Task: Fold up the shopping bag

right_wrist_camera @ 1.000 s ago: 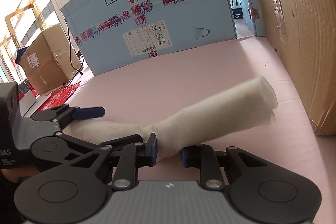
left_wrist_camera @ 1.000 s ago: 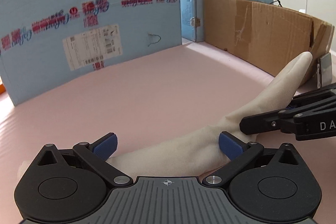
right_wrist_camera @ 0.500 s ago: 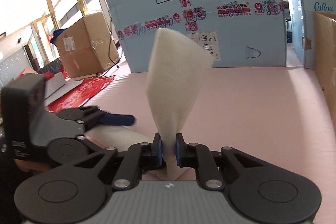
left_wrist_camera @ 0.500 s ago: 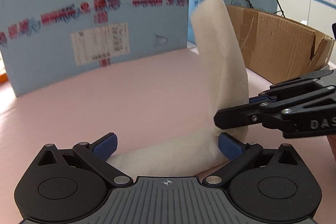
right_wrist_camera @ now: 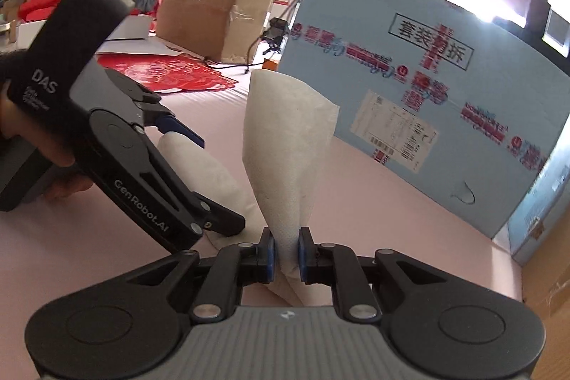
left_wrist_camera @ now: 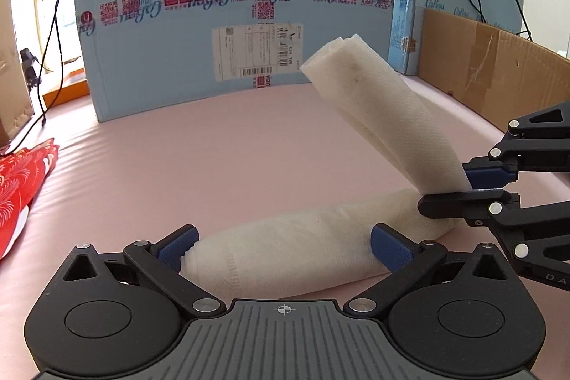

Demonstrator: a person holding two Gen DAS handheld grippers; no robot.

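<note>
your right tool [right_wrist_camera: 286, 253] is pinching the soft, floppy shopping bag [left_wrist_camera: 320, 251] mid-strip with its free end standing up, the rest lies on the pink surface [left_wrist_camera: 213, 159] between your spread left tool's [left_wrist_camera: 285, 248] pads, so grab the thick layered middle, since thin edges will sag.

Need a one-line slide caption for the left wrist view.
Right gripper pinches the rolled white fabric shopping bag, lifting its far end over the pink tabletop; open left gripper straddles the near end.

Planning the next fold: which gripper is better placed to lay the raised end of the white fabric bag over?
Right gripper: it is shut on the white fabric bag; the left gripper merely straddles it, open.
</note>
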